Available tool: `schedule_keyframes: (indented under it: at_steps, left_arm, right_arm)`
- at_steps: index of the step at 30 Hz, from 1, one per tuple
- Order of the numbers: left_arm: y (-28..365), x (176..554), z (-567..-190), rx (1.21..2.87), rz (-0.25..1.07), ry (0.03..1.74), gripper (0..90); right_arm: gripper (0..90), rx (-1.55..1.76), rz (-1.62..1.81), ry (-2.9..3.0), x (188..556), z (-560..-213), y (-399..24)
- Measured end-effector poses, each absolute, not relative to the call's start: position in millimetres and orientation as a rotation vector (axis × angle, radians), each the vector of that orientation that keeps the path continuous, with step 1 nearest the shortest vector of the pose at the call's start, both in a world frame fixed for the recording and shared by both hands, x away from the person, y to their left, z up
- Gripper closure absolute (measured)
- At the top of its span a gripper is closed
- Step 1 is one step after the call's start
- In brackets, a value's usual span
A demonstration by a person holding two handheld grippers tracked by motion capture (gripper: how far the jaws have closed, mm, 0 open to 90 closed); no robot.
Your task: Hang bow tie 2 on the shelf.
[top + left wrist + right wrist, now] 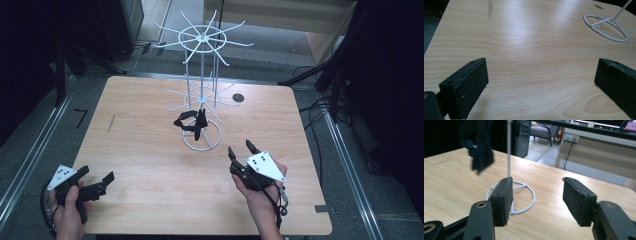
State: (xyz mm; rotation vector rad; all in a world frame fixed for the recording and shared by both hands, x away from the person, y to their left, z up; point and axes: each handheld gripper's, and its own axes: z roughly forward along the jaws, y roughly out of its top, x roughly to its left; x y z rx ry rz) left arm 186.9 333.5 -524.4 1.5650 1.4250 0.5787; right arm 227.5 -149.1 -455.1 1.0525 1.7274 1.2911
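Observation:
A white wire rack with two tiers of hooks stands at the middle of the wooden table. A black object hangs from its lower tier, just above the ring base. My left gripper rests at the table's near left corner, open and empty, and its jaws frame bare wood. My right gripper is held at the near right, pointing toward the rack. It is open with nothing between its pads, facing the base ring, the pole and the hanging black object.
A small dark round hole marks the table behind the rack. A grey streak lies on the wood at the left. Cables and black stand legs cross the floor to the right, and metal rails run along both sides.

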Motion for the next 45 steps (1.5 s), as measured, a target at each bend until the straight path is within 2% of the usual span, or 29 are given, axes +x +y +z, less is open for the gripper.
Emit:
schedule_keyframes:
  at_steps: [45]
  left_arm:
    - [333.6,186.8,-524.4,1.564,0.58,1.425,0.0]
  right_arm:
    - [43.9,1.345,1.12,1.812,235.3,-531.0,-221.5]
